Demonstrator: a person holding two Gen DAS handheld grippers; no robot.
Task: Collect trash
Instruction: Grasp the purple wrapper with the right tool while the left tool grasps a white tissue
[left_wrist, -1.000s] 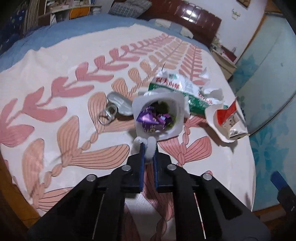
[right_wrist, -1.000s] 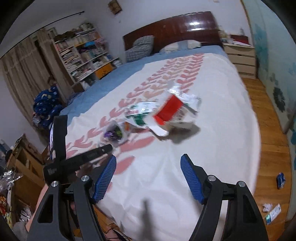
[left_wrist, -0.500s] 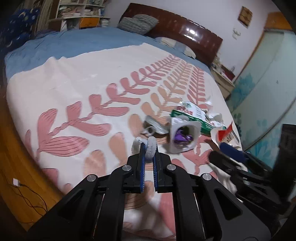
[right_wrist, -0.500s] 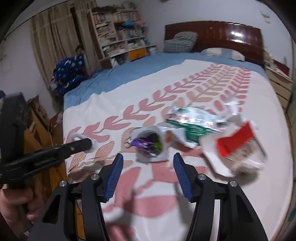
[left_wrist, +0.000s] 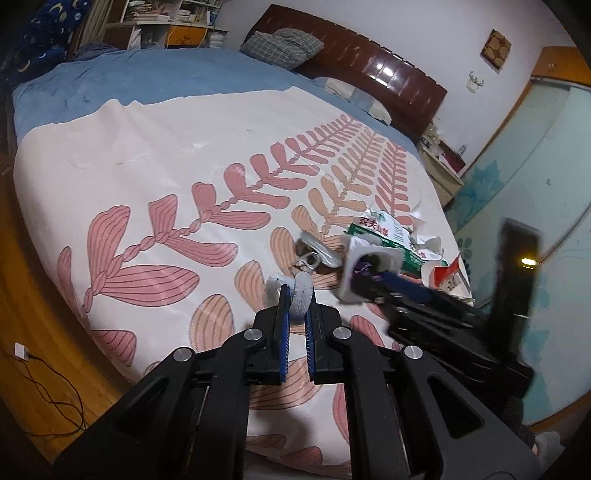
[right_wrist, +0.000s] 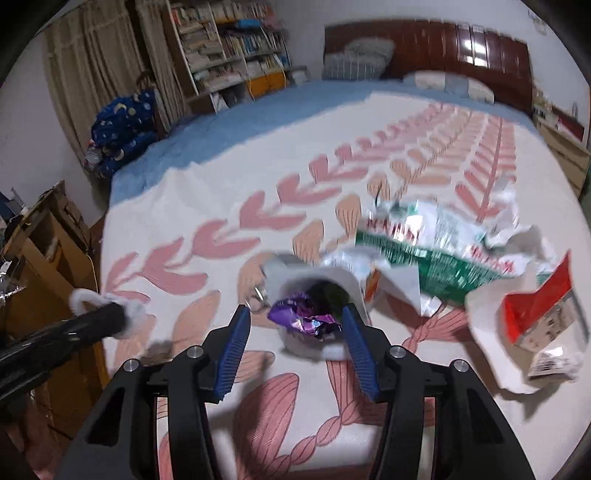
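Note:
A white paper cup (right_wrist: 332, 277) lies on its side on the bed, with a purple wrapper (right_wrist: 303, 317) in its mouth. My right gripper (right_wrist: 295, 314) straddles the cup and its jaws are closing. The right pad is at the rim; the left pad stands clear of it. My left gripper (left_wrist: 296, 295) is shut on a white fluffy piece (left_wrist: 273, 284), held left of the cup (left_wrist: 354, 258). Beside the cup lie a metal can lid (left_wrist: 317, 251), a green-and-white plastic wrapper (right_wrist: 436, 251) and a red-and-white packet (right_wrist: 535, 314).
The trash lies on a cream bed cover (left_wrist: 166, 192) with pink leaf print, near its right edge. A blue sheet (left_wrist: 147, 81), pillows and a dark headboard (left_wrist: 388, 85) are beyond. Wooden floor (left_wrist: 33, 332) with a cable is left; a bookshelf (right_wrist: 229, 48) stands behind.
My right gripper swung in and down to the cup and its jaws narrowed around it. My left gripper drew back from the cup, still holding the white fluffy piece.

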